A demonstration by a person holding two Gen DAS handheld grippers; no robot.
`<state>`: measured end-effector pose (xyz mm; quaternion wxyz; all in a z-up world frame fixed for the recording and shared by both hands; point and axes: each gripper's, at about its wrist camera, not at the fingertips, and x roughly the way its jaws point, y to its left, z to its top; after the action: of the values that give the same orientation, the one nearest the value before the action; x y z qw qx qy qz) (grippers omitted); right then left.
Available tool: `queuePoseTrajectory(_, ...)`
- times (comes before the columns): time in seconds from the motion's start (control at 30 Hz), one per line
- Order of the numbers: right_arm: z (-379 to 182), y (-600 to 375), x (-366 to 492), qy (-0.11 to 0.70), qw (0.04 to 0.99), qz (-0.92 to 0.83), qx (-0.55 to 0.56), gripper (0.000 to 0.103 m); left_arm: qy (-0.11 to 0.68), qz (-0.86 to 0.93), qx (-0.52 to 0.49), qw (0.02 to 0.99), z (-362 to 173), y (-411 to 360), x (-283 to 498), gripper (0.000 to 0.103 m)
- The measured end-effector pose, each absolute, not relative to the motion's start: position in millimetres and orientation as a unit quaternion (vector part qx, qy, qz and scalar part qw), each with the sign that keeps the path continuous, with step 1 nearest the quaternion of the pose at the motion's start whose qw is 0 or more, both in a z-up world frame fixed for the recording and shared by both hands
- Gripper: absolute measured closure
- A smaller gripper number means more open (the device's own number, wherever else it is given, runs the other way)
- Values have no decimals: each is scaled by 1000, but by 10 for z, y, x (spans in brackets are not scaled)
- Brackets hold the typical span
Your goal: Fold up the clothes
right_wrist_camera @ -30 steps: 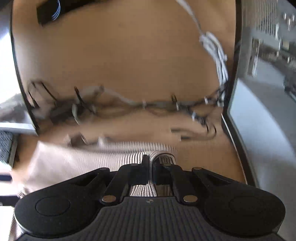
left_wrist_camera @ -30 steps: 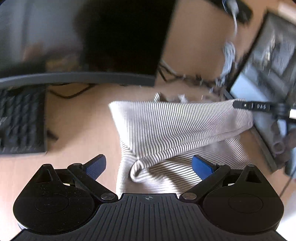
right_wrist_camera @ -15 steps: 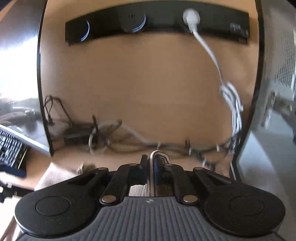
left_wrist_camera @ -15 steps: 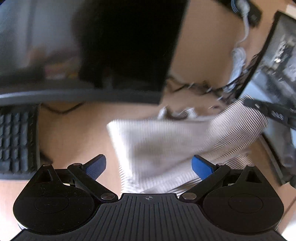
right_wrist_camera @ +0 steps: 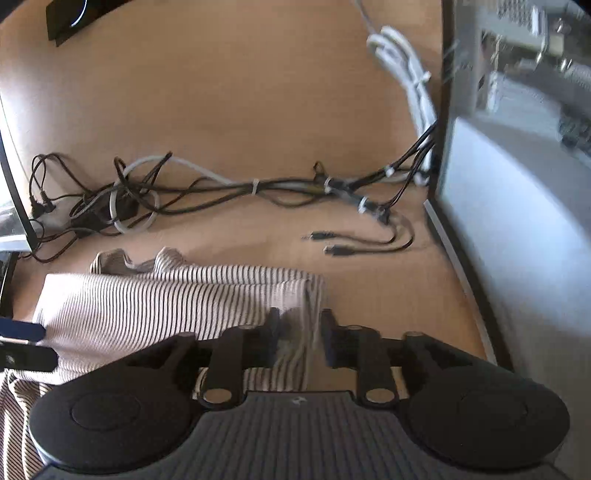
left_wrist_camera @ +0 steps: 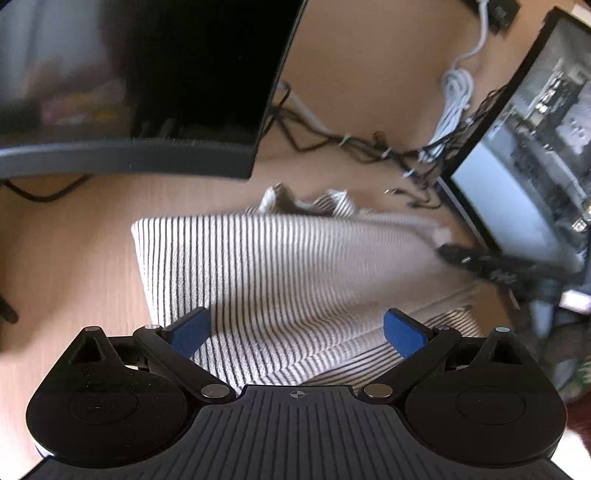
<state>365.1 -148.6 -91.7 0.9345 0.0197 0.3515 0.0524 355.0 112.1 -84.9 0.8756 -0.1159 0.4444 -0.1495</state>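
A cream garment with thin dark stripes [left_wrist_camera: 280,266] lies partly folded on the wooden desk; it also shows in the right wrist view [right_wrist_camera: 155,306]. My left gripper [left_wrist_camera: 295,328] is open and empty, just above the garment's near part. My right gripper [right_wrist_camera: 297,328] has its jaws slightly apart around the garment's right folded edge, with cloth still between them. The right gripper shows blurred in the left wrist view [left_wrist_camera: 472,258] at the garment's right end.
A dark monitor [left_wrist_camera: 140,85] stands at the back left. A computer case [right_wrist_camera: 524,177] stands at the right. A tangle of cables [right_wrist_camera: 229,188] lies behind the garment, with loose plugs [right_wrist_camera: 332,243] on the desk [right_wrist_camera: 229,92]. A power strip [right_wrist_camera: 70,18] is on the wall.
My right gripper came down from its raised position and laid the garment's edge over the top layer. Its jaws have parted from fully shut. The left gripper stayed open and shifted slightly.
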Motion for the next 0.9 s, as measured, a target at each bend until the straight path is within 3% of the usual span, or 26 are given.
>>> queuePoseTrajectory(0.2,-771,-1335,3444,328,939,97,45,69,438,-151,-96,881,-864,1082,3500,0)
queuePoseTrajectory(0.33,-1139,-1202,3483,378,918,106,56,69,435,-154,-77,884,-868,1053,3454,0)
queuePoseTrajectory(0.67,-1019,-1247,3451,390,910,130,47,68,451,-134,-105,876,-848,1322,3393,0)
queuePoseTrajectory(0.77,-958,-1206,3386,390,911,131,33,66,445,-125,-119,879,-786,1357,3400,0)
queuePoseTrajectory(0.9,-921,-1193,3308,393,910,129,19,52,422,-143,-148,883,-686,1365,3380,0)
